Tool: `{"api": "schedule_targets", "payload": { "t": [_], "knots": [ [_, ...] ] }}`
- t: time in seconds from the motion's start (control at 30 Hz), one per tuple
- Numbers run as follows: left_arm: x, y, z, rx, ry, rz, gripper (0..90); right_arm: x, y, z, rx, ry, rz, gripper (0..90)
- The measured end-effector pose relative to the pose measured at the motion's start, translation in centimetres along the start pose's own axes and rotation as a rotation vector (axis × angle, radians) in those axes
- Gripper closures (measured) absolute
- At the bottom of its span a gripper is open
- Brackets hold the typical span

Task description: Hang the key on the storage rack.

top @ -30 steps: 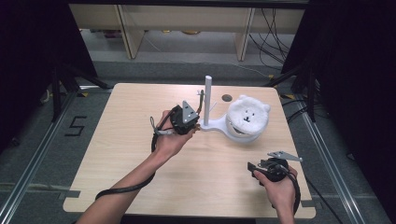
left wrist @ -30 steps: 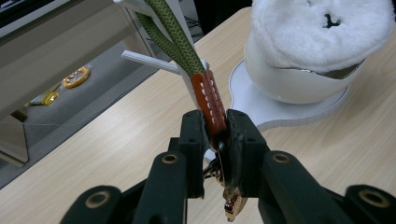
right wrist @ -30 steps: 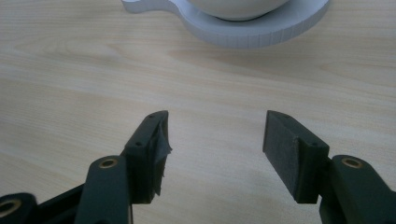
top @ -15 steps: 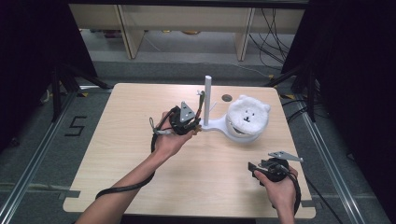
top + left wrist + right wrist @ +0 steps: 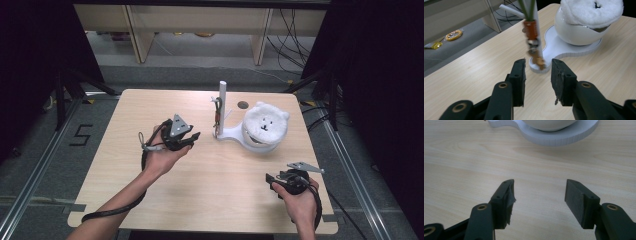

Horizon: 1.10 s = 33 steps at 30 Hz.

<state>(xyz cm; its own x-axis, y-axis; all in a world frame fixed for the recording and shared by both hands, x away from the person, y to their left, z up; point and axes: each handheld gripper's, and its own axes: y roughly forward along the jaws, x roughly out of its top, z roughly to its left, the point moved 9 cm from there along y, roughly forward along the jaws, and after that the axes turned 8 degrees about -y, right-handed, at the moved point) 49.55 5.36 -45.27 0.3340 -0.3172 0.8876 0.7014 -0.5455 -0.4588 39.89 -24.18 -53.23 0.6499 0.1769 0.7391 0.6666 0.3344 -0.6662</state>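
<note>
— What's past the light wooden table [image 5: 150, 200]?

— A pale wooden shelf unit [image 5: 195, 20] on the grey floor, black cables [image 5: 295, 30] trailing beside it.

— On the floor itself?

— A yellow ring-shaped thing [image 5: 454, 35] near the shelf leg, and a black number mark [image 5: 82, 135] left of the table.

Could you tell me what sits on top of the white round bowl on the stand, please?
A white fluffy plush cap with a bear face covers the white round bowl, draped over its rim. Whatever is inside the bowl is hidden beneath it.
</note>
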Motion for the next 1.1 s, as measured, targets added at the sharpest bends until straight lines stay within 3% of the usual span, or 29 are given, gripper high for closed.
{"api": "schedule_targets", "payload": {
  "t": [0.23, 0.27, 0.3, 0.47, 0.57, 0.67, 0.7, 0.73, 0.77, 0.8, 0.87, 0.93, 0.97, 1.0, 1.03, 1.07, 1.1],
  "knots": [
    [-2.4, -2.5, 1.5, -0.022, -0.073, -0.018, 55.0, -0.2, 0.0, -0.2, -0.022, 0.024, 0.012, 41.6],
    [-2.8, -2.9, 1.8, -0.018, -0.075, -0.016, 54.0, -0.2, -0.1, -0.5, -0.027, -0.002, 0.010, 41.6],
    [-3.2, -3.2, 2.1, -0.014, -0.076, -0.020, 53.3, -0.3, -0.1, -0.1, -0.017, 0.042, 0.021, 41.6],
    [-5.6, -5.1, 3.7, 0.013, -0.101, -0.028, 50.5, -0.3, 0.0, -0.3, -0.022, 0.048, 0.013, 41.6],
    [-7.2, -6.2, 4.4, 0.022, -0.139, -0.048, 49.3, -0.3, 0.0, -0.7, -0.019, 0.000, 0.013, 41.6],
    [-9.2, -7.4, 5.0, 0.042, -0.171, -0.057, 47.7, -0.5, 0.1, -0.8, -0.030, 0.007, 0.019, 41.5],
    [-9.8, -7.7, 4.9, 0.046, -0.206, -0.063, 47.1, -0.5, 0.3, -0.8, -0.032, 0.006, 0.014, 41.5],
    [-10.4, -8.0, 5.1, 0.051, -0.200, -0.064, 46.5, -0.6, 0.2, -0.4, -0.017, 0.045, 0.024, 41.5],
    [-11.1, -8.3, 5.2, 0.063, -0.214, -0.063, 45.8, -0.6, 0.3, -0.5, -0.020, 0.045, 0.019, 41.5],
    [-11.7, -8.4, 5.2, 0.059, -0.236, -0.081, 45.1, -0.6, 0.3, -0.4, -0.020, 0.050, 0.027, 41.5],
    [-13.1, -8.8, 5.4, 0.092, -0.273, -0.081, 43.7, -0.7, 0.5, -0.4, -0.017, 0.041, 0.019, 41.5],
    [-14.3, -8.8, 5.6, 0.098, -0.289, -0.099, 42.5, -0.7, 0.6, -0.7, -0.006, 0.005, 0.013, 41.5],
    [-15.0, -9.0, 5.7, 0.117, -0.313, -0.087, 42.2, -0.7, 0.7, -0.7, -0.016, 0.018, 0.018, 41.5],
    [-15.3, -8.8, 5.8, 0.108, -0.306, -0.104, 41.9, -0.9, 0.7, -1.0, -0.037, 0.001, 0.028, 41.5],
    [-15.8, -9.0, 5.9, 0.129, -0.323, -0.091, 41.6, -0.9, 0.6, -0.6, -0.017, 0.024, 0.030, 41.5],
    [-15.9, -9.0, 5.9, 0.127, -0.324, -0.100, 41.4, -0.9, 0.6, -0.9, -0.030, -0.010, 0.027, 41.5],
    [-16.0, -9.0, 6.0, 0.133, -0.321, -0.105, 41.2, -0.9, 0.6, -0.9, -0.031, -0.007, 0.031, 41.5]
  ]
}}
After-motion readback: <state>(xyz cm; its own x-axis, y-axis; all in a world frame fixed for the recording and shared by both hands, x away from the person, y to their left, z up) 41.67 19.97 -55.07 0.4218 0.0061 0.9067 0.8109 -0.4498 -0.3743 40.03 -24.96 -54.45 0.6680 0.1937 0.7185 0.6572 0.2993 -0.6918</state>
